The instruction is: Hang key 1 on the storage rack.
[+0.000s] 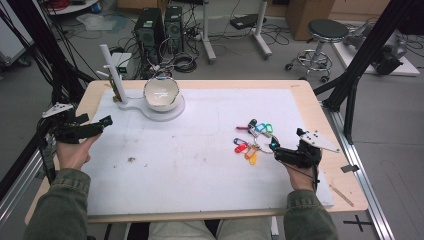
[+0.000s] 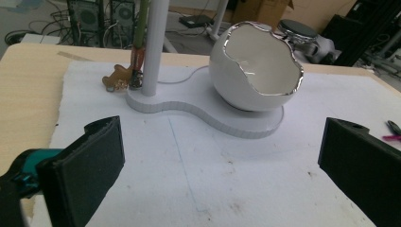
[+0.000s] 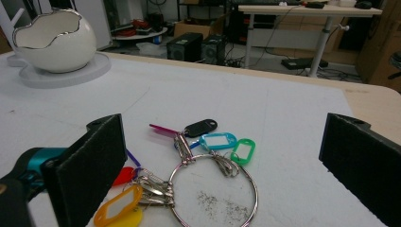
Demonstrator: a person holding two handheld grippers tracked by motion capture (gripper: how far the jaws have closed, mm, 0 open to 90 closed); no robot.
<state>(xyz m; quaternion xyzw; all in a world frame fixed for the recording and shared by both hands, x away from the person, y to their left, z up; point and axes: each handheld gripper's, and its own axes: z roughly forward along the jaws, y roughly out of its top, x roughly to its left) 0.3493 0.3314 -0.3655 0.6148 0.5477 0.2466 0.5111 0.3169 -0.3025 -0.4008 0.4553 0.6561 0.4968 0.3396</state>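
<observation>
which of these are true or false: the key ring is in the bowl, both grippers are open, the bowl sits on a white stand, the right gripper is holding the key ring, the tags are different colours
1. The key ring is in the bowl. False: it lies on the white mat, well away from the bowl.
2. Both grippers are open. True: the left gripper and right gripper both show their jaws wide apart.
3. The bowl sits on a white stand. True.
4. The right gripper is holding the key ring. False: its jaws are spread with the ring lying loose between them on the mat.
5. The tags are different colours. True: black, blue, green, red, orange and yellow ones show.
</observation>
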